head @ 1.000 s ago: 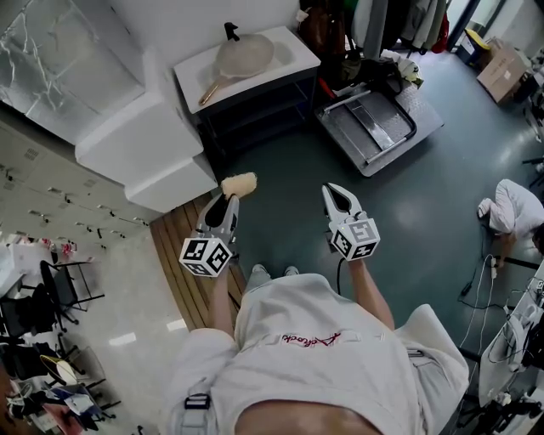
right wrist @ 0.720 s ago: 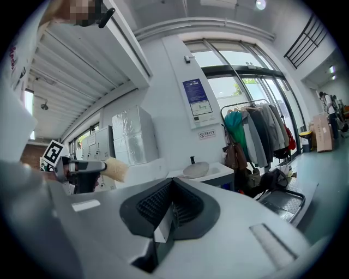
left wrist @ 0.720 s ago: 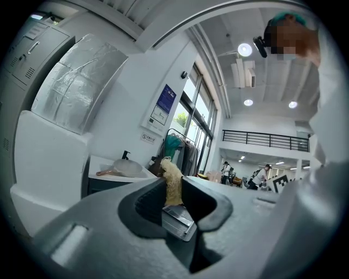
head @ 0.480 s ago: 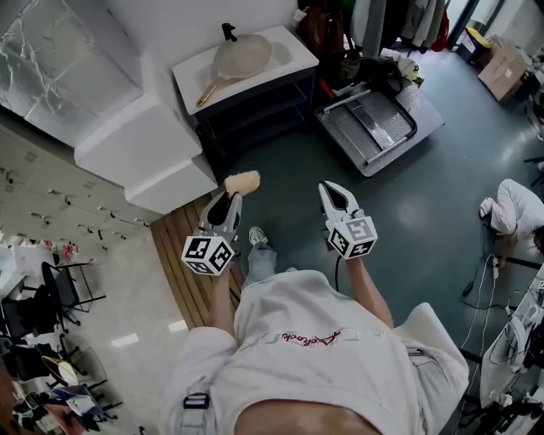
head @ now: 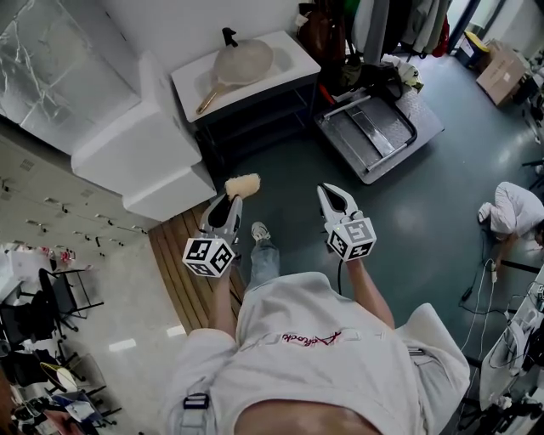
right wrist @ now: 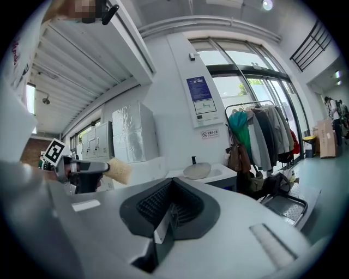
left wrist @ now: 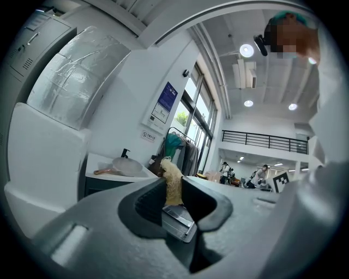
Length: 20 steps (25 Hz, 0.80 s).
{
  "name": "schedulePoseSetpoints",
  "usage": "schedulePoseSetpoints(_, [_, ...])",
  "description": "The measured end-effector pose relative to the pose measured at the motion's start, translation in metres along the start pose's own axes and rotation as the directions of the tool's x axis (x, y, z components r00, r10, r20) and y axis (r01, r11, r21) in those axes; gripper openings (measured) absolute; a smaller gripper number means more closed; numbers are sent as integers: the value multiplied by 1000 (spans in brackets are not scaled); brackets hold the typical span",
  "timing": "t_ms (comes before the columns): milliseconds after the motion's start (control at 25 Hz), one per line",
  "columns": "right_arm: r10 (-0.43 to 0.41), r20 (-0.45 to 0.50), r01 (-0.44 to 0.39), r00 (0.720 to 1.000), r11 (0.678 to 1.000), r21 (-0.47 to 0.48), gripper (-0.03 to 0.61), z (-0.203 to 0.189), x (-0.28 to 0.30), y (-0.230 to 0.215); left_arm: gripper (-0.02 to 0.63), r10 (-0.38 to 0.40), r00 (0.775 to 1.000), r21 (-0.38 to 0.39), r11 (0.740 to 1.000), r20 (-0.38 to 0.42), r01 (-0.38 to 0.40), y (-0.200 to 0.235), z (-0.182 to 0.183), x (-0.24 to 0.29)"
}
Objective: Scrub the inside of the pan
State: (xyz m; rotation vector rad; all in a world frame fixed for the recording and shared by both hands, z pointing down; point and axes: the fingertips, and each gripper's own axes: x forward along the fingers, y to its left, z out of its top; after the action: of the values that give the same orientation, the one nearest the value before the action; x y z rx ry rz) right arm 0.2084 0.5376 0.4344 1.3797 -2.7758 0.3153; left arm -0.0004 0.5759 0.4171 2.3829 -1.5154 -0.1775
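The pan point(head: 242, 61), pale with a wooden handle, rests in the white sink counter point(head: 293, 59) far ahead of me; it is small in the left gripper view point(left wrist: 126, 166) and the right gripper view point(right wrist: 197, 170). My left gripper point(head: 231, 198) is shut on a yellow sponge point(head: 240, 185), which sticks up between its jaws point(left wrist: 172, 182). My right gripper point(head: 330, 192) is level with it to the right, shut with nothing in it. From the right gripper view the left gripper point(right wrist: 87, 170) and its sponge point(right wrist: 119, 171) show at the left. Both are well short of the counter.
A flat metal cart point(head: 374, 127) stands right of the counter, with bags and hanging clothes point(head: 382, 25) behind. Large white blocks point(head: 140, 144) lie to the left, beside a wooden floor strip point(head: 183, 263). A person point(head: 512, 208) crouches at the far right. A cardboard box point(head: 501, 68) sits in the corner.
The person holding the grippers has stepped forward, one foot now out ahead on the floor. Both grippers keep their hold and height, barely shifted towards the counter.
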Motion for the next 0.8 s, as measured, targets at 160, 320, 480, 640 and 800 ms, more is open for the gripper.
schedulePoseSetpoints(160, [6,-14,-7,1000,1000,-11,5,1,27,-3,86,-2,1000,-15,1000,0,2,21,3,19])
schedulePoseSetpoints(320, [16,-3,-16,1000,1000,-26,5,11,61,-10,86,-11,1000,-11,1000,14,11,44,16,46])
schedulePoseSetpoints(480, [12,-3,-12,1000,999,-38,5,19,95,-19,86,-16,1000,-11,1000,25,16,68,28,70])
schedulePoseSetpoints(640, [9,-5,-9,1000,999,-49,5,29,132,-24,86,-13,999,-19,1000,31,13,96,41,91])
schedulePoseSetpoints(800, [5,-11,-6,1000,999,-49,5,37,171,-30,86,-13,1000,-30,999,25,13,125,51,115])
